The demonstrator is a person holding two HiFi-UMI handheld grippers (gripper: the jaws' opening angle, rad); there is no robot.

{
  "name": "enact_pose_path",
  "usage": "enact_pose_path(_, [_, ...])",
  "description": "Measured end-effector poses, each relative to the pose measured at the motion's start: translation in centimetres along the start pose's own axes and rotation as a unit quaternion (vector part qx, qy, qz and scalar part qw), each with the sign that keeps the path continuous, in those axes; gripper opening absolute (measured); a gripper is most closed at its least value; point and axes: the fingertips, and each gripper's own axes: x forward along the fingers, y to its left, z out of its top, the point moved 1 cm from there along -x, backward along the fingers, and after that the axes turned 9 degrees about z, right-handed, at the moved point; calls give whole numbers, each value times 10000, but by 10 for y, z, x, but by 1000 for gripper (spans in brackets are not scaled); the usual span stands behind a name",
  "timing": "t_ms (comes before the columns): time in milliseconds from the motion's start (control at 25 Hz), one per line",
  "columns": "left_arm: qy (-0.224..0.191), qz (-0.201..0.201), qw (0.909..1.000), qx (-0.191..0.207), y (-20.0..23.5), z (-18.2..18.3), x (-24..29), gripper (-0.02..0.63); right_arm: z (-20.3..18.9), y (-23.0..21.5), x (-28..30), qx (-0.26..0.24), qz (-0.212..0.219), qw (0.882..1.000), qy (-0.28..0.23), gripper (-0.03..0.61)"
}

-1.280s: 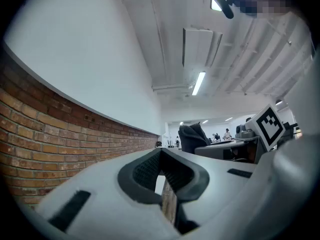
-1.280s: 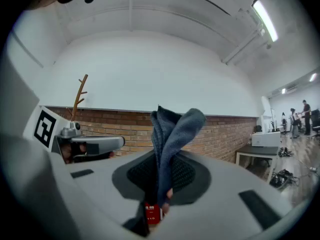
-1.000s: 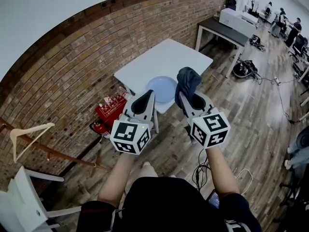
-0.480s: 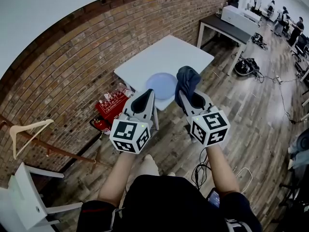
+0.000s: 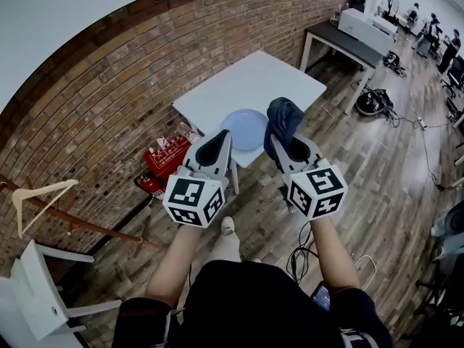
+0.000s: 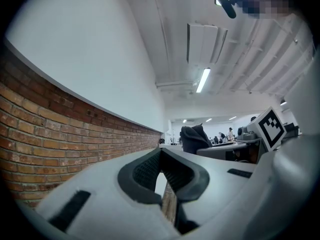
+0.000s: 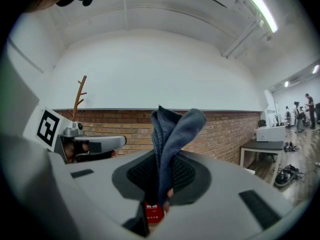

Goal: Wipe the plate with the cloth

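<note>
A pale blue plate (image 5: 243,129) lies at the near edge of a white table (image 5: 246,82). Both grippers are held up in the air on the near side of that table, above the wooden floor. My right gripper (image 5: 284,145) is shut on a dark blue cloth (image 5: 283,118), which stands up in folds from its jaws (image 7: 172,131). In the head view the cloth overlaps the plate's right rim. My left gripper (image 5: 216,140) is to the left of it, shut with nothing held; only a thin slit shows between its pads (image 6: 142,171). The left gripper view also shows the cloth (image 6: 192,138).
A red crate (image 5: 165,162) sits on the floor by the brick wall, left of the table. A dark table (image 5: 341,46) with a printer (image 5: 366,24) stands behind, with cables (image 5: 373,101) beside it. A white chair (image 5: 36,296) is at the near left. People are far right.
Both grippers keep their pose and the cloth stays clamped. The person's shoe has moved forward under the grippers and the view has shifted slightly.
</note>
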Motion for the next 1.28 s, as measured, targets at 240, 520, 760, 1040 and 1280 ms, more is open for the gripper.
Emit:
enact_pose_path(240, [35,18,10000,-13,14,-4,21,17,-1,-10,21,-1,64,10000,-24,60])
enact_pose_path(520, [45,-5,10000,-11,31,-6,53,17,-4,-27,51,-3,127,9999,18,60])
enact_pose_path(760, [139,-30,9999,-22,46,-16,89,17,-5,-54,80,50,102,9999,64,60])
enact_pose_path(1040, [210,-69,9997,-106,75,-18,136,17,-4,-82,124,132,66,9998,137,60])
enact_pose_path(1280, [298,-198,9993,-137,98,-16,170,17,3,-102,161,204,-20,9996,179,60])
